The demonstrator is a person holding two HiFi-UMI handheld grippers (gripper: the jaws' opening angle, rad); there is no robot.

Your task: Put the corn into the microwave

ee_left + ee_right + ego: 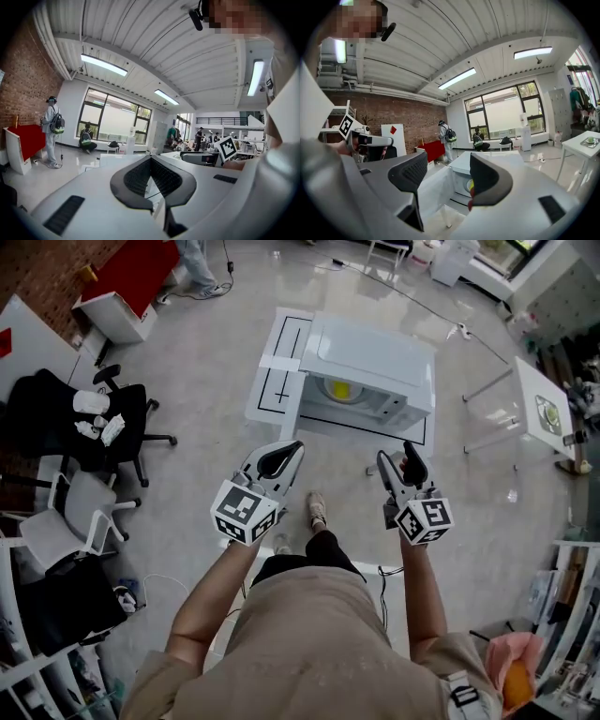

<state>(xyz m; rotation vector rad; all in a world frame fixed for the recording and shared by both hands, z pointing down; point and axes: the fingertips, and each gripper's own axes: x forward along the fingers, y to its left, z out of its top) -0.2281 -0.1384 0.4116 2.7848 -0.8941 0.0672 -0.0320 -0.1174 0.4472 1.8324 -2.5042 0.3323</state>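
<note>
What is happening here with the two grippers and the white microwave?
A person stands in front of the microwave and holds a gripper in each hand, both raised short of it. The left gripper is shut and empty. The right gripper is open, with nothing between its jaws. The door appears swung open, and a yellow thing, probably the corn, already lies inside.

Open floor (345,461) reaches the table (267,395) bearing the microwave (375,357); 2 office chairs (122,418) stand well off left.
</note>
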